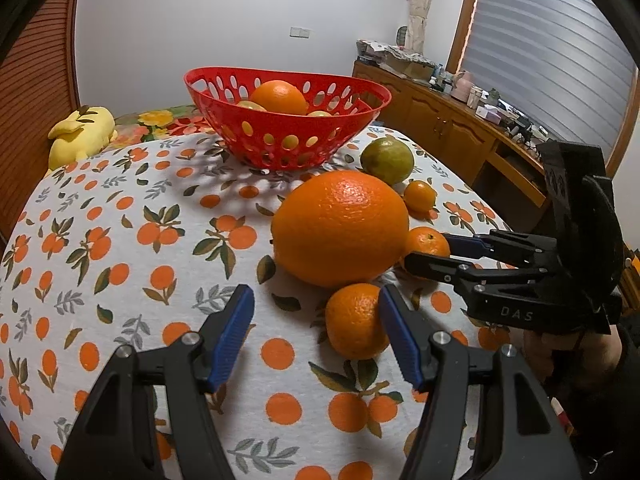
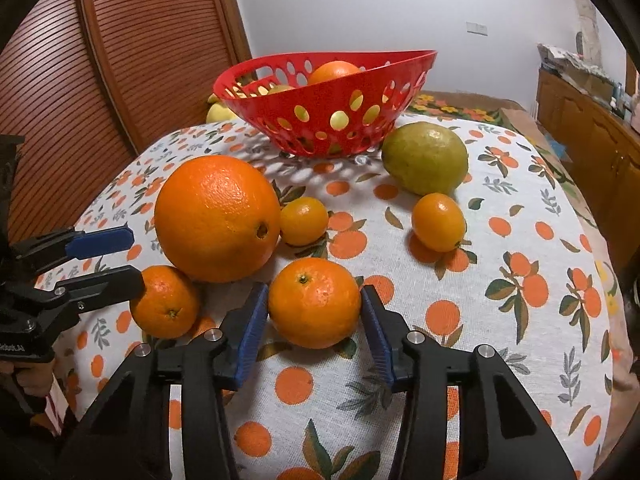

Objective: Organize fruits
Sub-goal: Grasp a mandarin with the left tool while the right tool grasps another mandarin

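On the orange-print tablecloth point(image 2: 520, 200) sit six loose fruits, with the red basket point(image 2: 320, 120) at the far end holding one orange point(image 1: 279, 97) plus a couple of yellowish fruits, only partly visible through the holes.

Your right gripper point(image 2: 315, 320) straddles a mandarin point(image 2: 314, 302), stem up. Blue pads sit right at both sides of the fruit, left pad touching or a hair off, right pad at the skin. Can't confirm a firm squeeze from the right wrist view; the fruit rests on the cloth. In the left wrist view the same gripper point(image 1: 436, 250) comes in from the right with that mandarin point(image 1: 426, 242) between its fingers.

Your left gripper point(image 1: 316, 312) is about half open with nothing held. A second mandarin point(image 1: 354, 320) lies just inside its right pad, touching or nearly so, with a wide gap to the left pad. The right wrist view shows that gripper point(image 2: 120, 260) at the left edge, lower finger beside that mandarin point(image 2: 165, 302).

Big orange point(image 2: 216, 218) sits just beyond both mandarins, touching the left one. Small kumquat-like fruit point(image 2: 304, 221) touches its right side. Another small one point(image 2: 439, 222) sits further right, near a green-yellow citrus point(image 2: 425, 158) that is beside the basket's right edge.
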Demonstrator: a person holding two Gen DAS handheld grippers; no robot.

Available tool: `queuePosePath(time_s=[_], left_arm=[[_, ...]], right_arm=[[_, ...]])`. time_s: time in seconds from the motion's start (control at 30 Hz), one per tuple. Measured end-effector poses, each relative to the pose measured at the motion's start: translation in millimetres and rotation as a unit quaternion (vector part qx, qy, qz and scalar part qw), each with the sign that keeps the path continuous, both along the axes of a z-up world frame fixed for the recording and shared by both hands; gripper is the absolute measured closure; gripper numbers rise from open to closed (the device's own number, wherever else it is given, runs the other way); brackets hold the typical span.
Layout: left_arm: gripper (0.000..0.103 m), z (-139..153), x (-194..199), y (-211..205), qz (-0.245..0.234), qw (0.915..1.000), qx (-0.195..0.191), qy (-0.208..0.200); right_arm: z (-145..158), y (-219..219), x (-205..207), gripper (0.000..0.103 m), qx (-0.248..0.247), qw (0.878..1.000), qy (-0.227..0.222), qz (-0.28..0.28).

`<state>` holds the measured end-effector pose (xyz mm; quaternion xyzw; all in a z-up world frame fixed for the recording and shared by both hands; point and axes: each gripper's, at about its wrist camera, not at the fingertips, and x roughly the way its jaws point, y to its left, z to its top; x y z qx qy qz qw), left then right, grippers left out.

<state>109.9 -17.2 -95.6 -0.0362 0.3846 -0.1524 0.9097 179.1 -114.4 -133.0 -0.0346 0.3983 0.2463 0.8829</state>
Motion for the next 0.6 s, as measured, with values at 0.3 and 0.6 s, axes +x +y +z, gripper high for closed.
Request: queuePosePath(time_s=[0.3,0.6], left_arm=[[0.039,-2,1,-10,-0.012,0.9999,-0.002,0.007],[0.039,-11,3,-21,-0.024,0.9995,0.002,0.020]], right_arm=[[6,-19,-3,0.056,0.004,1.000,-0.011,-0.014],[3,-31,-1,0.056,0.007,0.999,-0.013,-0.028]])
